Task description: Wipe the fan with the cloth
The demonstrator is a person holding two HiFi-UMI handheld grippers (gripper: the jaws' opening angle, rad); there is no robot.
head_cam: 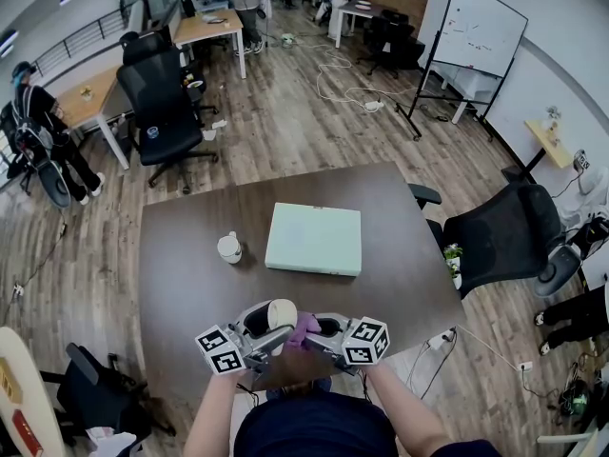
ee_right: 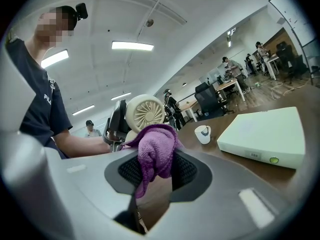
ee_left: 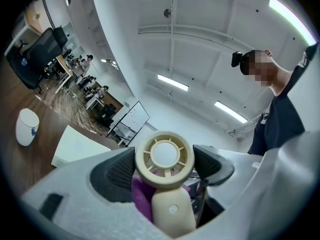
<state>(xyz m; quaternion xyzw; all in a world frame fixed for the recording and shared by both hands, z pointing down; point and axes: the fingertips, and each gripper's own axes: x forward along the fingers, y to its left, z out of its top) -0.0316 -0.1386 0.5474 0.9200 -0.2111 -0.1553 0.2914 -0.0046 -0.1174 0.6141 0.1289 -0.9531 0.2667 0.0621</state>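
A small cream fan is held just above the near edge of the brown table, between my two grippers. My left gripper is shut on the fan, clamping its round head between the dark pads. My right gripper is shut on a purple cloth, which bunches up over the jaws and reaches toward the fan's grille. In the head view the cloth touches the fan's right side. The right gripper sits right of the left gripper.
A pale green flat box lies mid-table, with a white cup to its left. Black office chairs stand at the table's right and behind it. More desks and people fill the far room.
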